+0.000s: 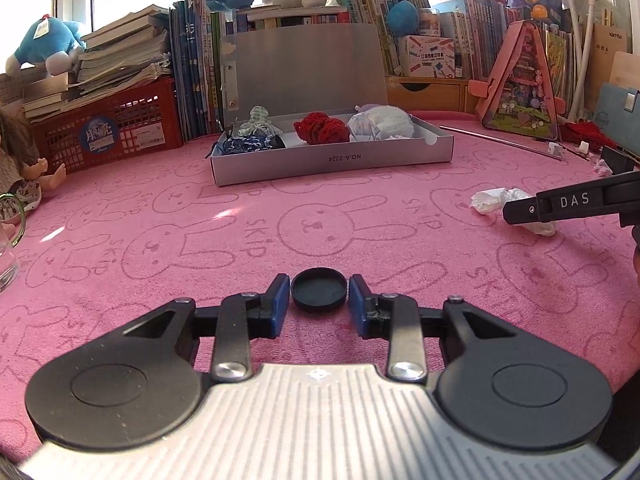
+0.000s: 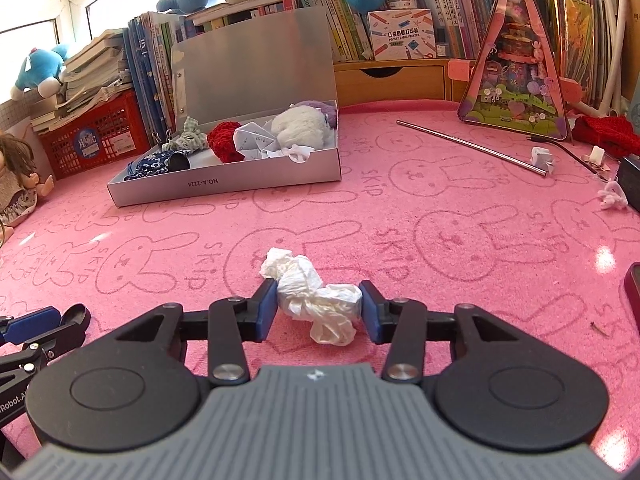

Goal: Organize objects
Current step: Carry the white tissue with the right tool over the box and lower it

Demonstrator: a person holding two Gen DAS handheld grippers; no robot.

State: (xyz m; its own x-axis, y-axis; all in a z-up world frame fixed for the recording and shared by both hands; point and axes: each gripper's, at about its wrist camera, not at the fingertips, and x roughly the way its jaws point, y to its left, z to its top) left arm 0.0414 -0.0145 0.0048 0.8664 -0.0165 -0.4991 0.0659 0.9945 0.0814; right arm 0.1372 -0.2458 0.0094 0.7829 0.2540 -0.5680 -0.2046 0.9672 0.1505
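A round black cap (image 1: 319,290) lies on the pink rabbit-print cloth, and my left gripper (image 1: 319,300) is shut on it, a blue pad against each side. In the right wrist view a crumpled white tissue (image 2: 308,284) sits between the blue pads of my right gripper (image 2: 319,308), which press on both its ends. That tissue (image 1: 490,200) also shows in the left wrist view, with one finger of the right gripper (image 1: 532,210) over it. Farther back, an open silver box (image 1: 332,164) holds a red knit piece, a white fluffy ball, folded paper and dark blue cloth.
A metal rod (image 2: 472,146) lies at the back right beside a pink triangular toy house (image 2: 520,80). Small paper scraps (image 2: 542,158) and a red knit item (image 2: 604,132) sit at the far right. A doll (image 1: 20,176), a glass mug (image 1: 8,248) and a red basket (image 1: 108,132) stand on the left.
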